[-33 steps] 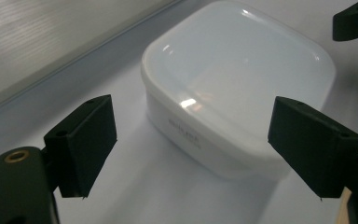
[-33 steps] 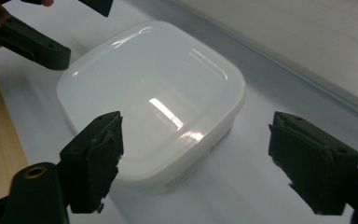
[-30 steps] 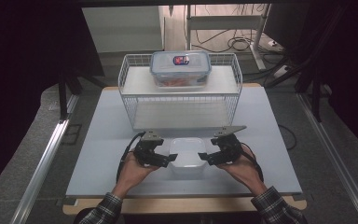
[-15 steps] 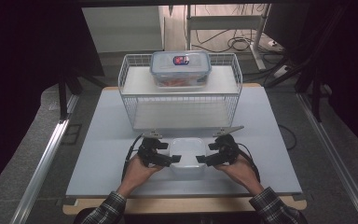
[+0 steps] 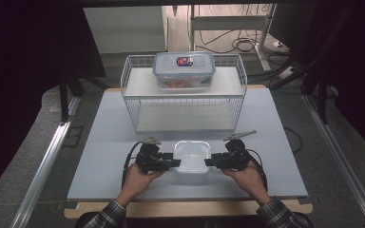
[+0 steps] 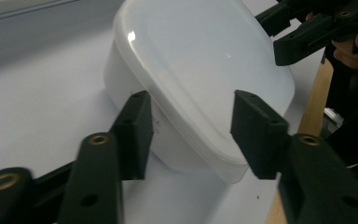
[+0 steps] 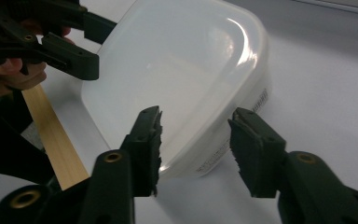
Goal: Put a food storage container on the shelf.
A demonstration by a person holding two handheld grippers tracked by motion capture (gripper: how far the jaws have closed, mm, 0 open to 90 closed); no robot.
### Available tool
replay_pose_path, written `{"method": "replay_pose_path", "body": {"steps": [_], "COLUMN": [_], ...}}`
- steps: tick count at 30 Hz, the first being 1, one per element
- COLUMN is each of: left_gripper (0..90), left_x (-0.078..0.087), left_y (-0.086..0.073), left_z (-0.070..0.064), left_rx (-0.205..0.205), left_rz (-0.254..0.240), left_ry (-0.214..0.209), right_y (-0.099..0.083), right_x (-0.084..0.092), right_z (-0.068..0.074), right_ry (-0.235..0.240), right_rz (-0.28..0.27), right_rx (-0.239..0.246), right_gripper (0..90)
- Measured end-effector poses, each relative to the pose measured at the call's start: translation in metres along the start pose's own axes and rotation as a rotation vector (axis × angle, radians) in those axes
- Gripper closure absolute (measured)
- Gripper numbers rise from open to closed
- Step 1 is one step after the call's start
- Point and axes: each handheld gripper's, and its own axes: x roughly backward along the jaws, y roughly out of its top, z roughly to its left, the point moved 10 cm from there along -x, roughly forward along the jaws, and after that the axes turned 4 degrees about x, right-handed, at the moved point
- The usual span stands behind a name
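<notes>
Presently, at the near edge of the desk [image 5: 100, 156], the left gripper [image 5: 175, 163] and the right gripper [image 5: 210, 162] flank a translucent lidded container [image 5: 192, 159] that sits on the desk surface between them. Each gripper approaches from one side, which I judge to be a two-handed hold to lift the container level. In the left gripper view the jaws straddle the container's corner [image 6: 200, 84]; the lid rim sits between them, yet firm pad contact cannot be confirmed. The right gripper view shows the same at the opposite corner [image 7: 182, 79]: jaws partly closed about the wall, grip not verifiable. Both sets of jaws have just been closing with the container between them.

Compared with the earlier high view, the grippers have come in from beside the container to its two ends, and the container lies slightly nearer the person.

Farther off stands a white wire rack [image 5: 133, 102], carrying a clear clip-lid box [image 5: 184, 71] on its top shelf, unchanged.
</notes>
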Motion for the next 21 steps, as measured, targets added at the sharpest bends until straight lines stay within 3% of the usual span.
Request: {"method": "replay_pose_path", "body": {"steps": [2,8,10,18,21], "left_gripper": [62.1,68.5,75.4,78.8,78.9], "left_x": [0.0022,0.0035,0.0057,0.0066,0.0093], "left_y": [0.0011,0.0041,0.0058,0.0063,0.0091], "left_z": [0.0006,0.0012,0.0024,0.0038,0.0035], "left_rx": [0.007,0.091,0.101,0.100,0.088], "left_rz": [-0.019,-0.081,-0.102,-0.133,-0.145], "left_ry": [0.004,0.016,0.031,0.059,0.073], "right_y": [0.0023,0.0055,0.0074,0.0083,0.0106], "right_x": [0.0028,0.0044,0.0069,0.0053,0.0050], "right_z": [-0.0011,-0.0032,-0.0027,-0.0041,-0.0033], "right_ry": [-0.016,-0.025,-0.035,-0.062,-0.089], "right_rz": [-0.025,-0.060,-0.086,-0.120,-0.131], "right_rx": [-0.003,-0.055,-0.053,-0.041,-0.014], "right_gripper": [63.1,68.7,76.2,78.3,78.3]}}
